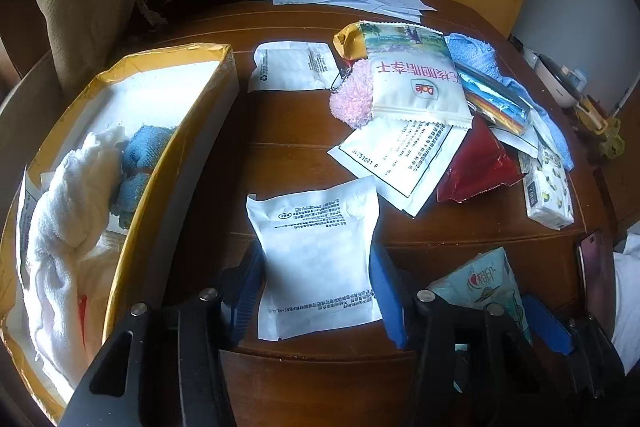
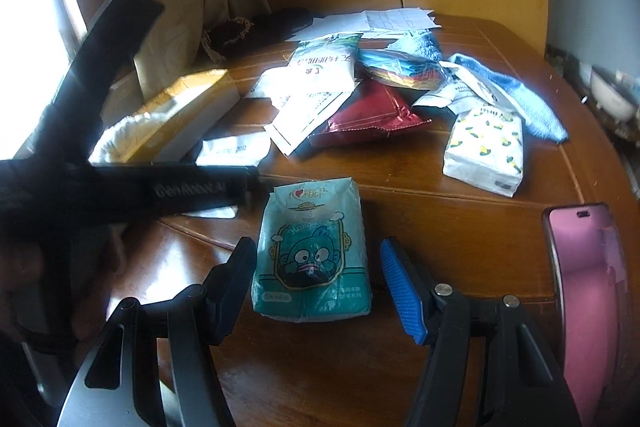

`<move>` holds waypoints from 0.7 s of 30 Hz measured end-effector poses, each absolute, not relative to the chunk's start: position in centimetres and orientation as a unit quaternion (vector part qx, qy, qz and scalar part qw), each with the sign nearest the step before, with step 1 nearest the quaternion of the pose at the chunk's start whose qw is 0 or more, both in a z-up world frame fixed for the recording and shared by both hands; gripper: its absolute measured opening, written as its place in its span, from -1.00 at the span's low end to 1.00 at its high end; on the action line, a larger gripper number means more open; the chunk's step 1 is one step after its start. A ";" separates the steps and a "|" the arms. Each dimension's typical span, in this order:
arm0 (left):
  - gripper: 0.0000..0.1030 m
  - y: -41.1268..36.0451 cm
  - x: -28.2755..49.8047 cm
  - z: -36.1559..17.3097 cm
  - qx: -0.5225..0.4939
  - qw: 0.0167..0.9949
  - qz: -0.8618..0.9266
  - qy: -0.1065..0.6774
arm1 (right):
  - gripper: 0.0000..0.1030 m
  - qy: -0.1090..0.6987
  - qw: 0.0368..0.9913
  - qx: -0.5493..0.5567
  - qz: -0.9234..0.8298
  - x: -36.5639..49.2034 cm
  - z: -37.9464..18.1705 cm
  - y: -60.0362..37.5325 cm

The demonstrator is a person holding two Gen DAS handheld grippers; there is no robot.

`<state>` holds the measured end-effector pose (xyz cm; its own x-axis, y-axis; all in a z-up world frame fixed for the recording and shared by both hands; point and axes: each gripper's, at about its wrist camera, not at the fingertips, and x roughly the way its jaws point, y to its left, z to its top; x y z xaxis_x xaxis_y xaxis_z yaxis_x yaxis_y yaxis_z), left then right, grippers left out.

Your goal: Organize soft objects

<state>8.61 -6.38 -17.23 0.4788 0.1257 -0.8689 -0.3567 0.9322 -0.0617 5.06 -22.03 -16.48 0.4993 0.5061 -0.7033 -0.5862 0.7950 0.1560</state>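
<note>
Left wrist view: the left gripper (image 1: pixel 316 295) is seen straddling a white printed pouch (image 1: pixel 316 259) lying flat on the brown wooden table (image 1: pixel 280 123). The pads appear to touch the pouch's edges, but whether they press on it cannot be told. To the left, an open yellow-rimmed box (image 1: pixel 168 163) is seen from above; a white towel (image 1: pixel 68 219) and a blue cloth (image 1: pixel 140 151) are recorded inside it. This interior is not visible from the right wrist, where only the box's outer wall (image 2: pixel 192 115) and a fringe of towel are shown.

Beyond the pouch a loose pile is noted: a Dole snack bag (image 1: pixel 416 83) on top, a pink fluffy item (image 1: pixel 352 99) just beside it, a red foil packet (image 1: pixel 476 163), a light blue towel (image 1: pixel 480 55), and a lemon-print tissue pack (image 1: pixel 548 191) near the table's right edge.

Right wrist view: the right gripper (image 2: pixel 318 283) is recorded with fingers spread on either side of a teal cartoon tissue pack (image 2: pixel 312 255), with clear gaps to both pads. The full face of this pack is shown only here; in the left view only its top corner is visible. A pink phone (image 2: pixel 588 291) stands at the far right.
</note>
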 end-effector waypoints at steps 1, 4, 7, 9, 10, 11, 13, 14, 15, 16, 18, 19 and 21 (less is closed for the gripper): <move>0.04 -6.4 8.4 -17.2 -0.118 0.852 0.139 0.490 | 0.24 0.384 0.868 -0.066 0.309 4.9 -16.6 -21.7; 0.03 -6.7 8.0 -17.1 -0.110 0.855 0.135 0.489 | -0.02 0.371 0.877 -0.098 0.289 4.3 -16.9 -20.9; 0.02 -6.7 7.3 -17.1 -0.124 0.855 0.126 0.488 | -0.08 0.375 0.876 -0.084 0.292 4.5 -16.9 -21.5; 0.02 -6.6 6.9 -17.0 -0.138 0.854 0.119 0.487 | -0.13 0.375 0.876 -0.067 0.296 4.6 -16.7 -22.2; 0.02 -6.4 6.9 -16.8 -0.147 0.854 0.114 0.486 | -0.15 0.375 0.877 -0.061 0.294 4.7 -16.7 -22.4; 0.02 -6.4 6.7 -16.6 -0.153 0.855 0.109 0.484 | -0.16 0.376 0.878 -0.054 0.292 4.9 -16.6 -22.7; 0.02 -6.4 6.2 -16.0 -0.166 0.860 0.094 0.474 | -0.19 0.379 0.876 -0.038 0.295 5.2 -16.5 -23.1; 0.02 -6.3 5.9 -15.7 -0.173 0.860 0.089 0.471 | -0.21 0.379 0.876 -0.032 0.296 5.2 -16.4 -23.3; 0.02 -6.3 5.8 -15.4 -0.181 0.861 0.084 0.468 | -0.25 0.379 0.877 -0.028 0.295 5.2 -16.3 -23.5; 0.02 -6.2 5.6 -15.0 -0.187 0.862 0.078 0.464 | -0.26 0.378 0.877 -0.023 0.294 5.2 -16.2 -23.6; 0.02 -6.0 5.0 -14.3 -0.198 0.863 0.072 0.458 | -0.27 0.374 0.877 -0.014 0.301 5.1 -15.8 -23.8; 0.02 -5.8 4.6 -13.9 -0.204 0.864 0.069 0.455 | -0.27 0.370 0.878 -0.010 0.304 5.0 -15.5 -23.8; 0.02 -5.1 3.9 -13.0 -0.215 0.866 0.065 0.446 | -0.28 0.361 0.880 -0.004 0.308 4.5 -15.0 -23.9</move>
